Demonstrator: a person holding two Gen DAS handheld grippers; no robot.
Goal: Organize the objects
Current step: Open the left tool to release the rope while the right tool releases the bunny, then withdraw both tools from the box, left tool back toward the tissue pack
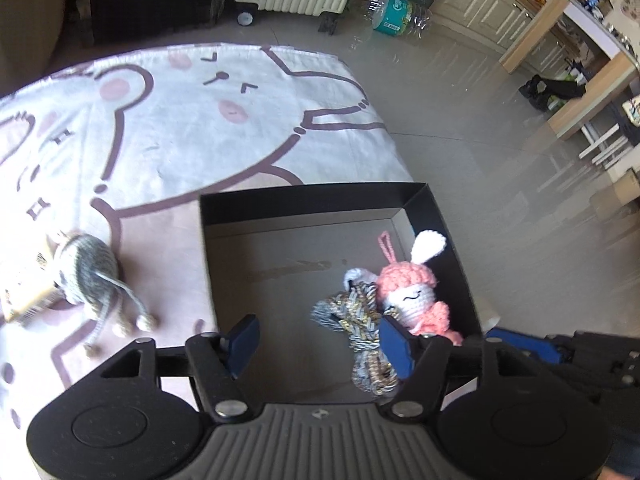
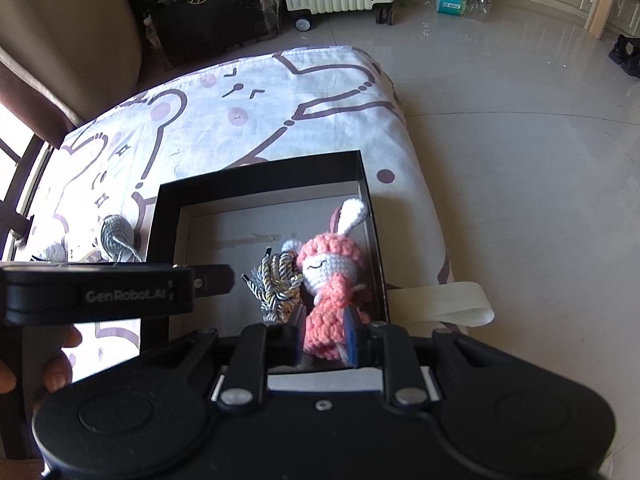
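My right gripper (image 2: pixel 326 334) had its fingers clenched on the lower body of the pink crochet bunny (image 2: pixel 332 280), which lay inside the black box (image 2: pixel 256 184), against the box's right wall. A twisted cord bundle (image 1: pixel 360 320) lay in the box touching the bunny. My left gripper (image 1: pixel 318 338) hung released over the box's near edge. A grey knitted toy (image 1: pixel 88 272) sat outside the box, to its left.
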